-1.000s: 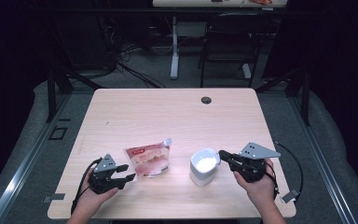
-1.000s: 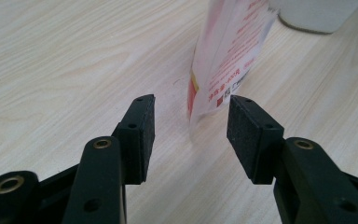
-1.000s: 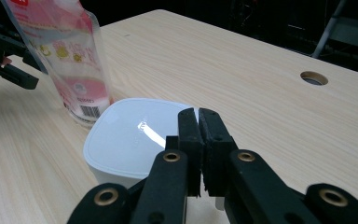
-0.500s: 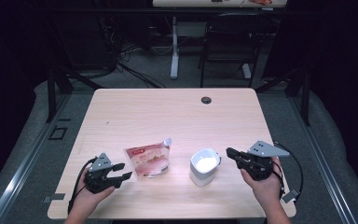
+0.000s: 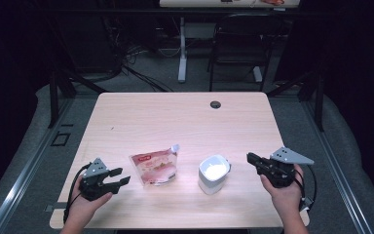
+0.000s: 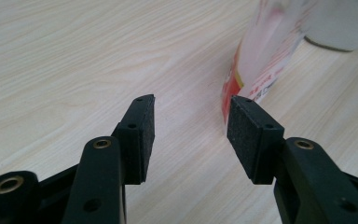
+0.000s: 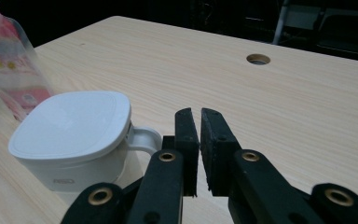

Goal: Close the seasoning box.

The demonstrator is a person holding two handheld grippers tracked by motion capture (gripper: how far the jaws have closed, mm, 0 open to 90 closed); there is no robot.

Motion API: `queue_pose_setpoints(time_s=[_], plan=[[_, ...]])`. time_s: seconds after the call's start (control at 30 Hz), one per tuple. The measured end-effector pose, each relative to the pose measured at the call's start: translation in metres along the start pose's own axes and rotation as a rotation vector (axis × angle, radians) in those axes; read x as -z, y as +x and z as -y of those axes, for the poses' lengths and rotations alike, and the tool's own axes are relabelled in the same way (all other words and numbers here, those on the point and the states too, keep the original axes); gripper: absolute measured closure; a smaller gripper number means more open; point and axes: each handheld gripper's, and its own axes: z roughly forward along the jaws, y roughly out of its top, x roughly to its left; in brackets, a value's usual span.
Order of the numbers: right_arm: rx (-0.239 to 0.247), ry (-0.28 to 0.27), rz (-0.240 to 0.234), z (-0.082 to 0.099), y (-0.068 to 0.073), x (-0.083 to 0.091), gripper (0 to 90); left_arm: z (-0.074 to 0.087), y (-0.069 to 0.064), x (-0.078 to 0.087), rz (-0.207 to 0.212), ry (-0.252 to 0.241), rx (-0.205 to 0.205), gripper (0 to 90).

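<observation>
Cup (image 5: 213,172), white with a squarish rounded rim and a small loop handle, stands upright near the front of the surface (image 5: 185,117), its handle turned toward the right gripper (image 5: 251,158). That gripper hovers just beside the handle, apart from it, jaws nearly together with a thin slit showing between the pads in the right gripper view; they have just been opening slightly, and nothing sits between them. Likely reason for the placement: the handle faces the right hand so it can be pinched from that side (a judgement, not seen).

Pouch (image 5: 155,165), a clear spouted bag with red and pink print, lies just left of the cup, spout pointing up and away toward the cup. Left gripper (image 5: 118,176) rests low by the pouch's near left edge, jaws spread wide and empty; in the left gripper view its pads (image 6: 253,135) frame bare wood, with the pouch's red corner just beyond the right pad. Looks staged for a two-handed job: one hand per item.

Cup interior looks plain white; whether it holds anything cannot be told.
</observation>
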Motion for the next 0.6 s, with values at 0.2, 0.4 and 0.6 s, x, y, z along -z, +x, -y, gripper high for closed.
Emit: queue_pose_setpoints(time_s=[0.2,0.4,0.6], plan=[[0.004,0.026,0.009,0.006,0.004,0.007,84.1,0.001,0.005,-0.005,-0.005,0.012,0.006,51.6],[-0.022,0.062,0.013,0.026,-0.001,0.004,80.7,0.002,0.007,-0.009,-0.014,0.021,0.019,51.6],[-0.019,0.086,0.013,0.038,-0.004,0.0,70.5,0.003,0.009,-0.014,-0.021,0.038,0.02,51.4]])
